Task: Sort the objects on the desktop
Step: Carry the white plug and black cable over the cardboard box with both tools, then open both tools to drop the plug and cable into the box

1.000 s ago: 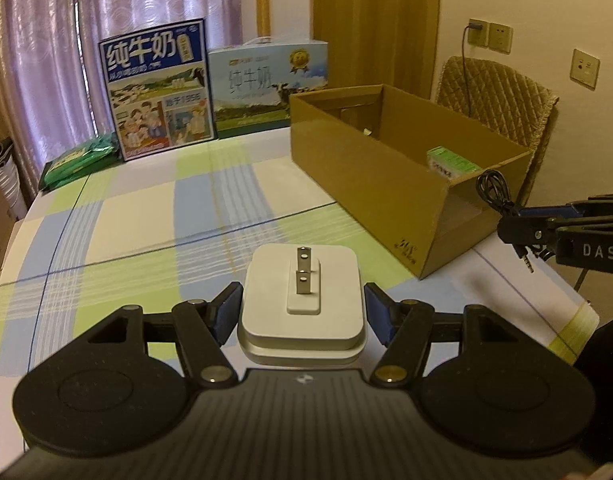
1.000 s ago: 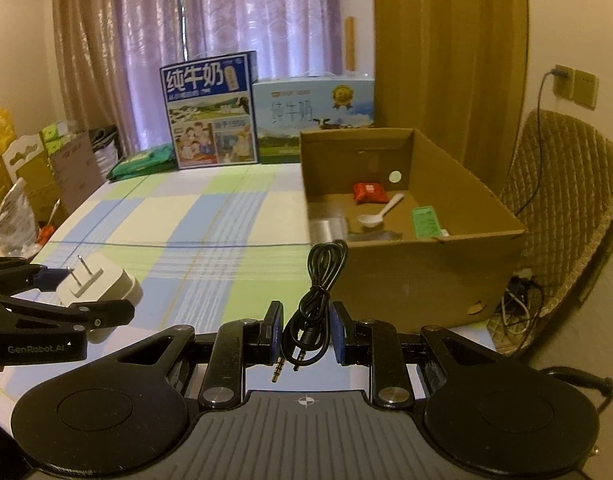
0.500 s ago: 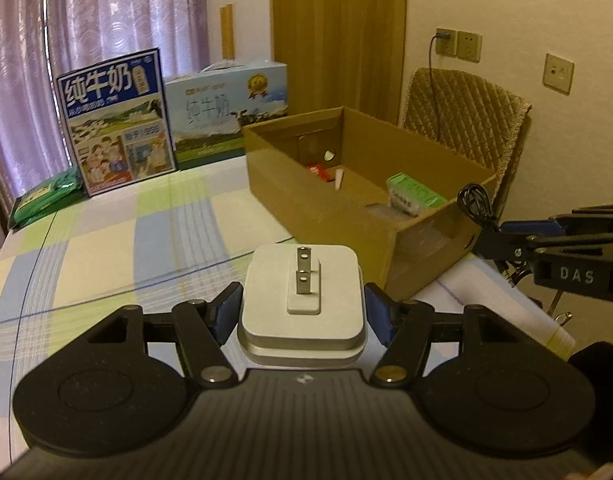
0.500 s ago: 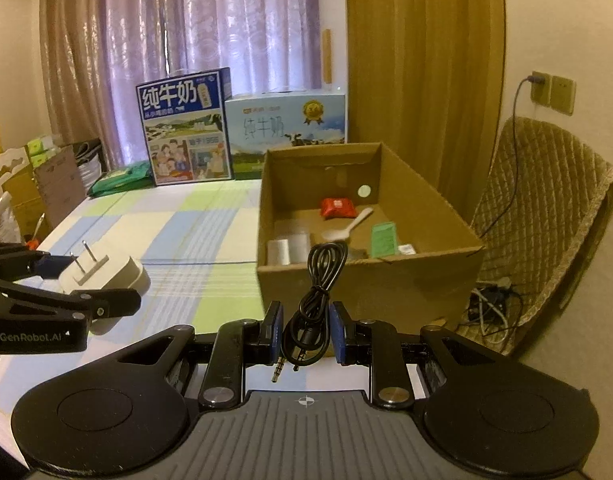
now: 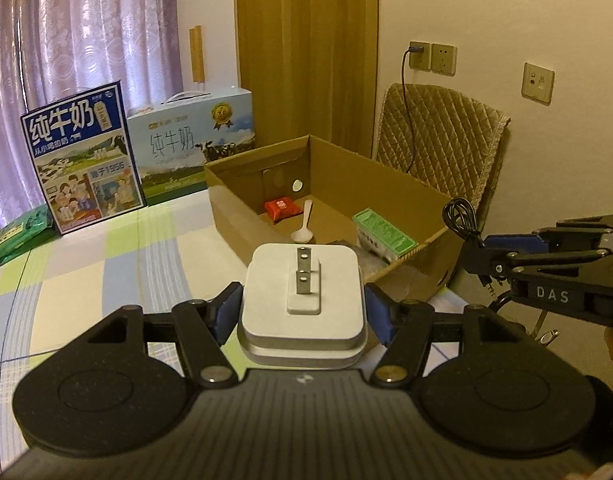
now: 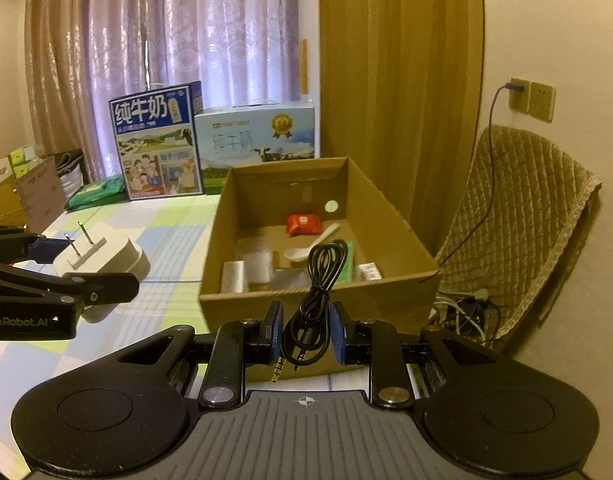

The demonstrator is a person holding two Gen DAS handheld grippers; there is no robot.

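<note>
Left gripper (image 5: 302, 312) jaws clamp the charger (image 5: 302, 300); right gripper (image 6: 305, 334) jaws pinch the cable (image 6: 314, 300). Carry both over the cardboard box (image 6: 386, 208) rim, release low.

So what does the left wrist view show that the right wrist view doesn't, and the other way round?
Only the left wrist view: the third wall plate and the charger's flat face with both prongs, clamped in the left gripper.
Only the right wrist view: the audio cable's plugs hanging from the right gripper, white packets at the box's near wall, and the cables on the floor.
Both: the cardboard box with red packet and white spoon, the milk cartons, and the padded chair.
</note>
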